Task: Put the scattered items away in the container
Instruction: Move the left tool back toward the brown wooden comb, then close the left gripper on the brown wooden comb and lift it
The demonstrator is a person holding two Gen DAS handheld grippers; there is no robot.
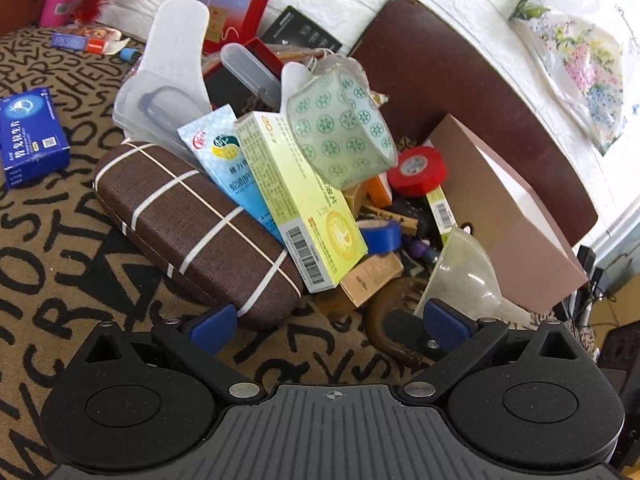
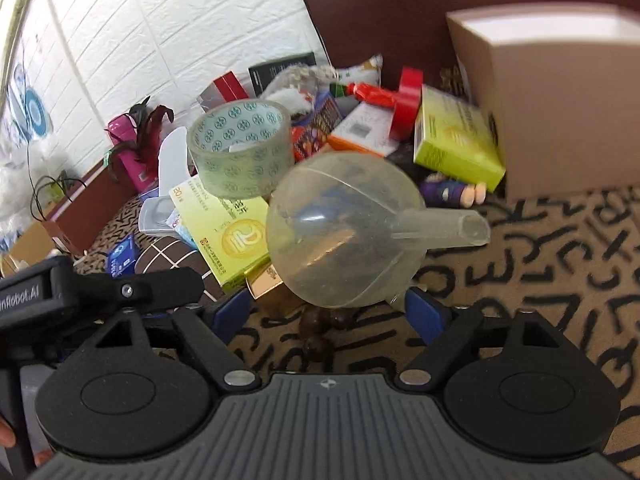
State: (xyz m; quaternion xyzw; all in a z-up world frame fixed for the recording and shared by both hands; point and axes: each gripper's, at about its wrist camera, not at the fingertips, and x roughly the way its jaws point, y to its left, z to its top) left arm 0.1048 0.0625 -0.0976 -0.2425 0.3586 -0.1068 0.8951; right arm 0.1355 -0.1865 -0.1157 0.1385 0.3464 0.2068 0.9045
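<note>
Scattered items: you had them heaped on the letter-patterned cloth (image 1: 48, 280), in front of the pinkish-brown box (image 1: 516, 216) that stood against the dark brown chair back (image 1: 460, 80).
Funnel: your clear plastic funnel (image 2: 344, 232) lay on its side at the near edge of the heap, spout pointing right in the right wrist view.
Right gripper: your right gripper (image 2: 328, 316) had its blue fingers spread wide, one on each side of the funnel's bowl; you could not tell from the view whether either pad touched it.
Left gripper: your left gripper (image 1: 328, 322) was spread wide and held nothing, low over the cloth just short of the brown glasses case (image 1: 192, 224).
Tape roll: the green-patterned tape roll (image 1: 340, 128) sat tilted on top of the pile, leaning on the yellow-green medicine box (image 1: 300, 200).
Red tape: the red tape roll (image 1: 416, 170) lay just beside the pinkish-brown box.
Blue box: your blue medicine box (image 1: 32, 136) lay well apart on the cloth, left of the pile.
</note>
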